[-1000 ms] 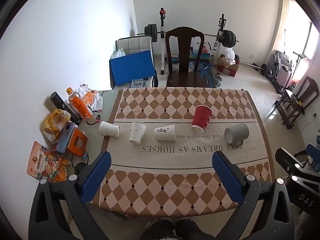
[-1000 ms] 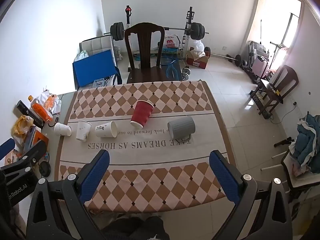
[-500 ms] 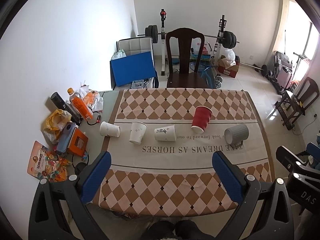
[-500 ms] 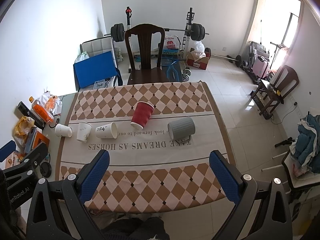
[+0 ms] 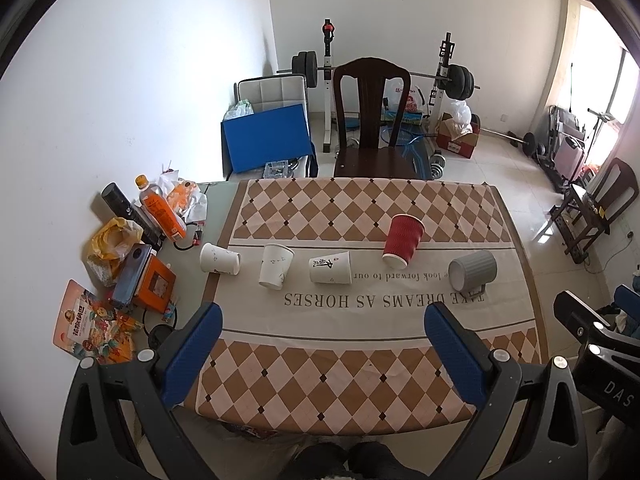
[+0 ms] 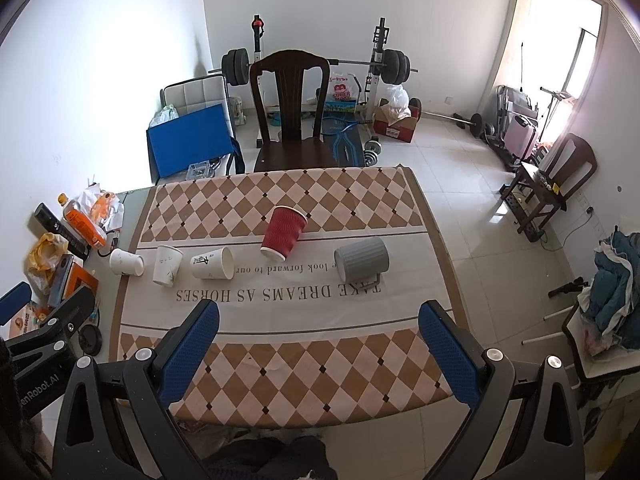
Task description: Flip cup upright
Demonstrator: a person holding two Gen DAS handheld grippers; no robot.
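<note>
Several cups lie tipped over in a row on the checkered tablecloth (image 5: pixel 360 364): three white paper cups (image 5: pixel 219 258) (image 5: pixel 275 266) (image 5: pixel 330 267), a red ribbed cup (image 5: pixel 402 246) and a grey mug (image 5: pixel 472 271). They also show in the right wrist view: white cups (image 6: pixel 126 262) (image 6: pixel 167 265) (image 6: pixel 213 268), red cup (image 6: pixel 283 232), grey mug (image 6: pixel 362 259). My left gripper (image 5: pixel 322 354) is open and empty, high above the table's near edge. My right gripper (image 6: pixel 319 350) is open and empty, likewise held back.
Clutter sits at the table's left end: an orange bottle (image 5: pixel 160 211), a yellow bag (image 5: pixel 114 238), an orange box (image 5: pixel 154 286), snack packets (image 5: pixel 90 330). A dark wooden chair (image 5: pixel 370 128) stands behind the table. Weights and a blue panel (image 5: pixel 266 138) are beyond.
Both grippers have drifted slightly; the view has shifted a little. The cups have not moved.
</note>
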